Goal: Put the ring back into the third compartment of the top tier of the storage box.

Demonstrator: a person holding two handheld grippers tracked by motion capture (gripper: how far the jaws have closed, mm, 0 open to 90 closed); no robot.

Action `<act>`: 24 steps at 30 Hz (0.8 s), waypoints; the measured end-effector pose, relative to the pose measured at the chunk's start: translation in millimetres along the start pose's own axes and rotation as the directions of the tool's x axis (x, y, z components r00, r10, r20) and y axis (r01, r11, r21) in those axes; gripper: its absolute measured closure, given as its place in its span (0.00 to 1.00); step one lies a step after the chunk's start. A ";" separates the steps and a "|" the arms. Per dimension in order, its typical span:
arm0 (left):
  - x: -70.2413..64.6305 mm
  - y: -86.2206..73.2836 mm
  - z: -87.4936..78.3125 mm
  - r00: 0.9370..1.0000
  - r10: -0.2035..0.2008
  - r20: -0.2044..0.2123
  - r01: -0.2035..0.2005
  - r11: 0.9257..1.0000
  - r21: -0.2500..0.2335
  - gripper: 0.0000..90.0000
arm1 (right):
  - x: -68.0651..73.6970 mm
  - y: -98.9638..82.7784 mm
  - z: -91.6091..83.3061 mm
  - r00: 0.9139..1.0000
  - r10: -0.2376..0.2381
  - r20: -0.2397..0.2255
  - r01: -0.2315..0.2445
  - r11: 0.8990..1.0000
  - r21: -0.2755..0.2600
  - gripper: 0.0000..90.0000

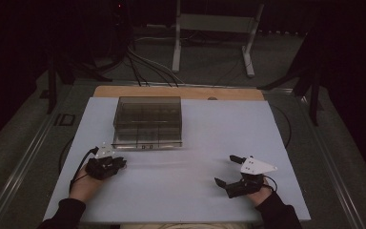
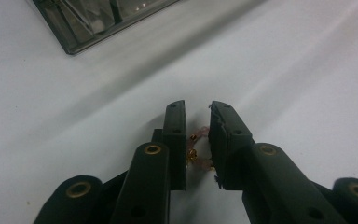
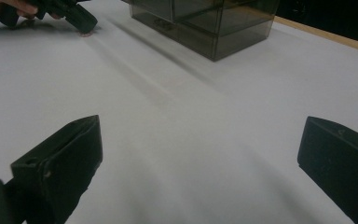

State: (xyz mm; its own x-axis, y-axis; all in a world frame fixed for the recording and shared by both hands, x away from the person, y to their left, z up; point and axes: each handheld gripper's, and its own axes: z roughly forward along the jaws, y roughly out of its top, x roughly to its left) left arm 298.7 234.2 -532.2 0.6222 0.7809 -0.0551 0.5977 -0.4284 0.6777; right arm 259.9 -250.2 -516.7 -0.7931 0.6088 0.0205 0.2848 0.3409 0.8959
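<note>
The left gripper (image 2: pixel 197 133), jaws nearly together, pinches a small pink and gold trinket (image 2: pixel 196 151) low on the white table (image 1: pixel 195 186), likely to lift it toward the smoky plastic box (image 1: pixel 147 121) just ahead, while the right gripper (image 1: pixel 228 171) waits spread wide, empty

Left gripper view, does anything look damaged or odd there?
Yes. The right-hand pad of the left claw looks chipped and ragged along its inner edge, and a small pink and gold object sits between the nearly closed pads.
</note>
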 end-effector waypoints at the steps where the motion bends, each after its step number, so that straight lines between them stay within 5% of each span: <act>1: 0.2 0.0 0.0 1.000 -0.005 0.000 0.005 1.000 0.001 0.89 | 0.1 0.0 0.1 1.000 -0.001 0.000 0.001 1.000 0.000 0.00; 11: -1.7 0.3 -0.2 1.000 -0.011 0.015 0.011 1.000 0.000 0.97 | 0.2 0.0 0.2 1.000 0.000 0.000 0.000 1.000 0.001 0.00; 24: -13.0 6.7 -10.5 0.998 0.036 0.049 -0.034 0.999 -0.038 0.97 | -0.4 -0.1 -0.3 1.000 -0.001 0.002 0.001 1.000 0.001 0.00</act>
State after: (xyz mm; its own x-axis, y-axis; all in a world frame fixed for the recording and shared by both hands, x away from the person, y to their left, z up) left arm 289.3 225.9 -519.2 0.6670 0.7421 -0.0664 0.5565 -0.4370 0.7067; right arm 260.1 -250.6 -516.7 -0.7922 0.6099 0.0181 0.2840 0.3423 0.8956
